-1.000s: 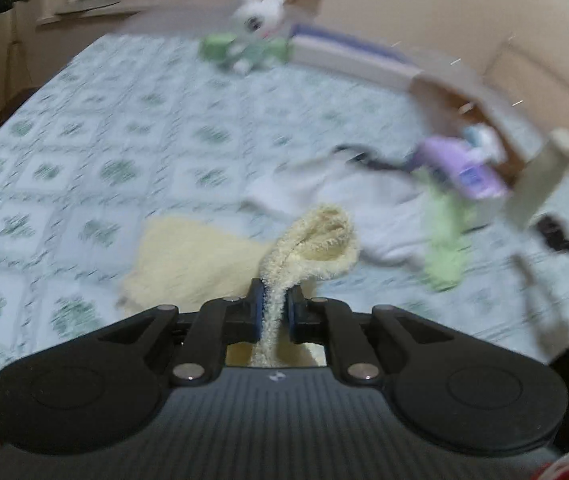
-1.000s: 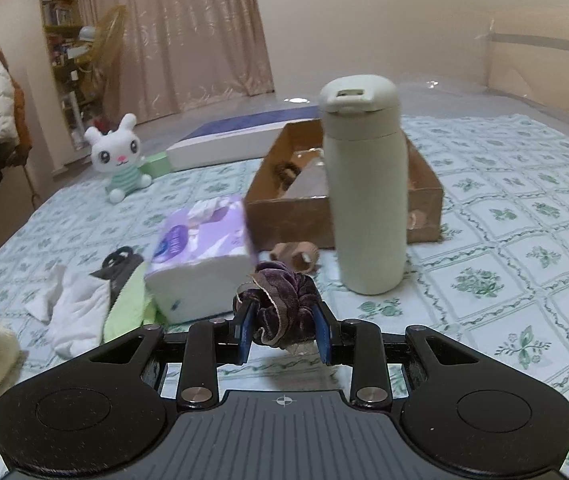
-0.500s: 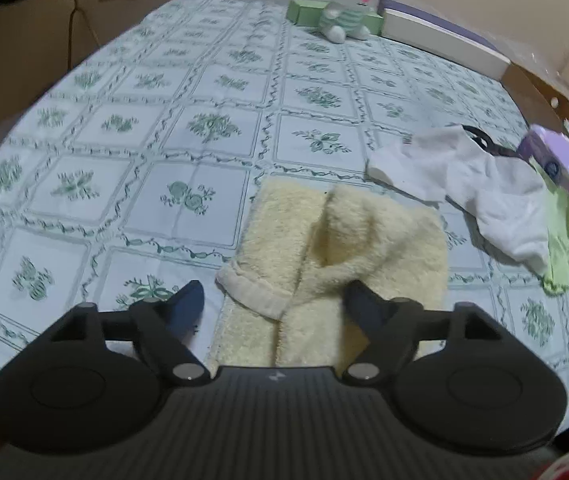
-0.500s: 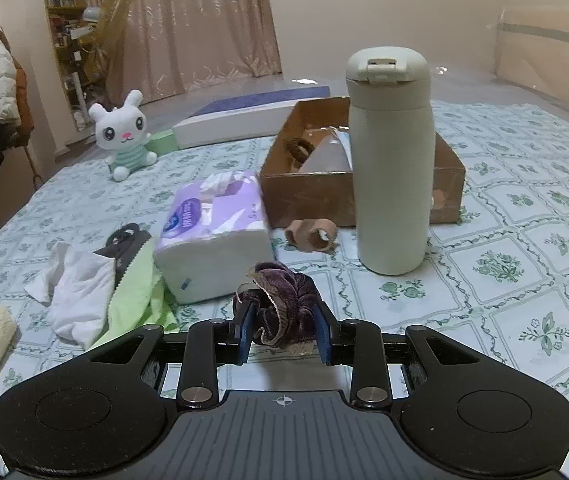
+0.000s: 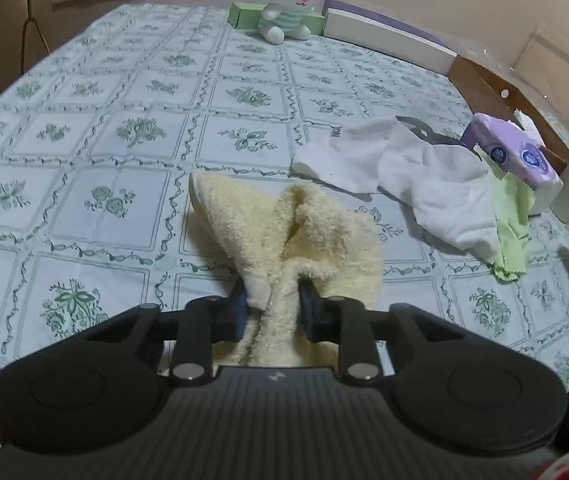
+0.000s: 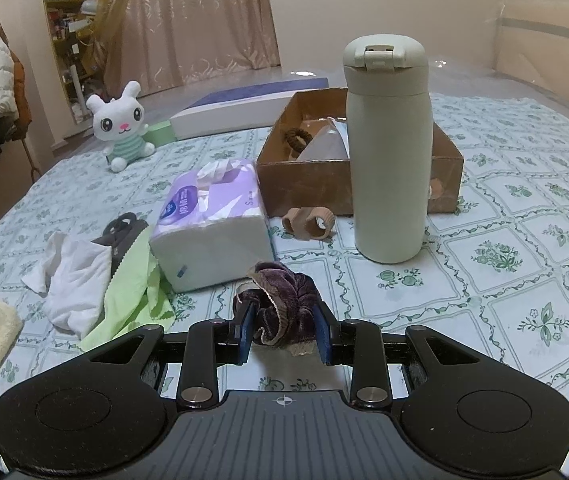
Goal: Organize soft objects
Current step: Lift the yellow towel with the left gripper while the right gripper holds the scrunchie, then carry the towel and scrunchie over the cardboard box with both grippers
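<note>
L gripper (image 5: 272, 300) jaws just closed, now clamped on a bunched fold of the yellow towel (image 5: 284, 236), rest lying on the bedsheet (image 5: 124, 128). R gripper (image 6: 284, 328) clamped on the purple scrunchie (image 6: 280, 300), near the tissue pack (image 6: 212, 224). Risk: grip takes only a thin fold, so towel may slip out or drag when lifted; scrunchie is springy, could pop free en route to the box (image 6: 304, 188).
</note>
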